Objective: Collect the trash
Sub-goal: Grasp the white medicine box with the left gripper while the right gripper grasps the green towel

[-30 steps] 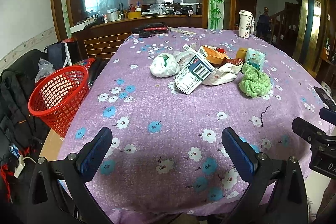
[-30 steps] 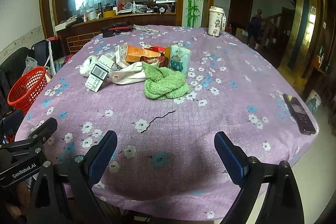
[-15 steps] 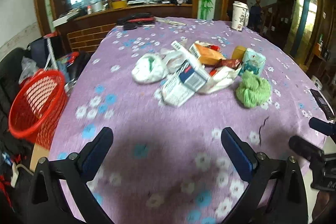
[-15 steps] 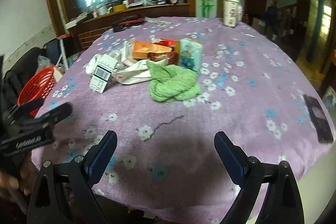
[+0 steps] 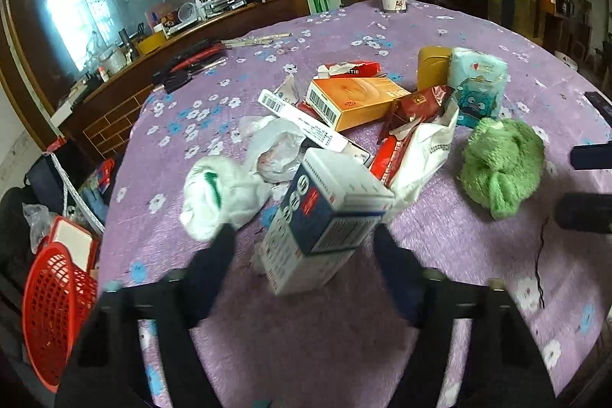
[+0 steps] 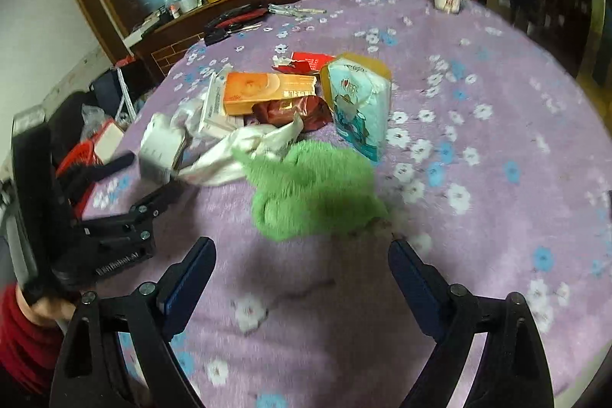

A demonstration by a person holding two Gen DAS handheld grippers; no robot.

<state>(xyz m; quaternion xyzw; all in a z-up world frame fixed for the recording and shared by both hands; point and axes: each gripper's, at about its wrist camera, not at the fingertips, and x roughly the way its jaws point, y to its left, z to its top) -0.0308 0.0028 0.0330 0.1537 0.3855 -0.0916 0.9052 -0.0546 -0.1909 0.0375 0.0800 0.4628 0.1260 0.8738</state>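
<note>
Trash lies heaped mid-tabletop; in the left wrist view the pile, far off a second ago, now sits close, and the left tongs, closing to half width, bracket the blue-and-white carton without yet pressing it: the first pickup looks imminent. In the right wrist view the right tongs gape wide and empty, just short of the green cloth.
</note>
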